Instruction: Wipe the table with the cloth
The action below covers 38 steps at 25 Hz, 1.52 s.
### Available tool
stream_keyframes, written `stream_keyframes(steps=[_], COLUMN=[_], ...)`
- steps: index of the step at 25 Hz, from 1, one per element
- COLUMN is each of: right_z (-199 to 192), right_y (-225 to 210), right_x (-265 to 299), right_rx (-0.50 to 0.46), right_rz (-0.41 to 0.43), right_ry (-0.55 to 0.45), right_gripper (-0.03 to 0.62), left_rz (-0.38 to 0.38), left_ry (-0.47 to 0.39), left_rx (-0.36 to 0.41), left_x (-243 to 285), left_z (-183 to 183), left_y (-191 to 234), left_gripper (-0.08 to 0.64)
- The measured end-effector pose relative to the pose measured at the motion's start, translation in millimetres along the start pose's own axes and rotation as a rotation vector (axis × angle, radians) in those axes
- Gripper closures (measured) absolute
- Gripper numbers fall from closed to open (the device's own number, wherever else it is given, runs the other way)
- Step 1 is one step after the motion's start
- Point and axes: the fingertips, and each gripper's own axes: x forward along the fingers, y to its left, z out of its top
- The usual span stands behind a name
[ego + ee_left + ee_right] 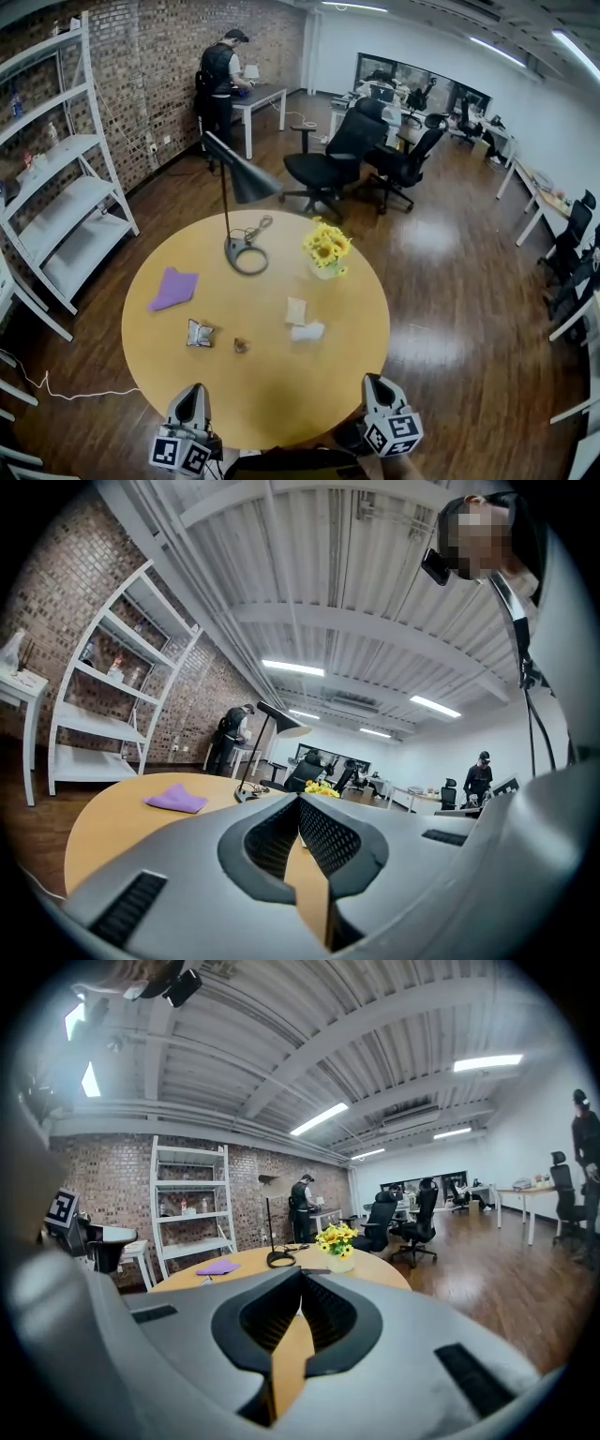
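Cloth [173,288], just one, sits at 10 o'clock on the table [281,394]. Left gripper [193,389] and right gripper [374,380], two total, both clenched on nothing.

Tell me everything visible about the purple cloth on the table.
The purple cloth is a small, soft-looking piece of fabric, slightly rumpled, with uneven edges. It lies on the left part of the round wooden table, left of and nearer than the lamp base, apart from it. Only the tabletop touches it.

No text legible; wrapper [200,333] print on the table [272,394] seems blurred.
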Motion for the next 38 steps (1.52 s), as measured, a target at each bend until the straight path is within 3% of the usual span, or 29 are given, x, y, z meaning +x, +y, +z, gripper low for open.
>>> stream_keyframes(steps=[2,5,9,14,16,20,21,27,29,32,35,37,38], right_z=[-3,-11,-21,-29,-34,-52,-59,-95,-111,-139,-157,-169,-174], right_y=[8,29,78,155,186,243,256,311,324,337,342,343,342], right_x=[6,24,56,105,126,157,164,216,243,283,320,341,348], right_rx=[-0.015,-0.034,-0.079,-0.158,-0.176,-0.210,-0.235,-0.433,-0.539,-0.691,-0.746,-0.757,-0.754], right_rz=[0.020,0.064,0.127,0.235,0.270,0.362,0.392,0.561,0.614,0.674,0.690,0.687,0.684], right_ry=[0.024,0.061,0.120,0.157,0.164,0.226,0.251,0.358,0.397,0.456,0.512,0.566,0.594], right_gripper=[0.586,0.479,0.394,0.390,0.390,0.368,0.314,0.308,0.264,0.262,0.262,0.180,0.181], left_rz=[0.010,0.022,0.077,0.174,0.207,0.275,0.290,0.393,0.429,0.467,0.497,0.520,0.533], left_ry=[-0.010,-0.009,-0.012,-0.040,-0.038,-0.026,-0.027,-0.023,0.014,0.057,0.075,0.079,0.082], left_rx=[-0.012,-0.020,-0.018,-0.011,-0.021,-0.019,-0.023,0.008,0.016,0.003,-0.022,-0.037,-0.046], left_x=[-1,-8,-31,-67,-80,-106,-111,-139,-143,-147,-153,-158,-163], left_z=[3,6,16,29,30,38,39,33,21,7,-2,-5,-7], left_y=[4,18,58,124,147,178,184,202,207,205,199,196,195], left_gripper=[0.528,0.522,0.522,0.510,0.413,0.397,0.397,0.397,0.397,0.397,0.397,0.397,0.397])
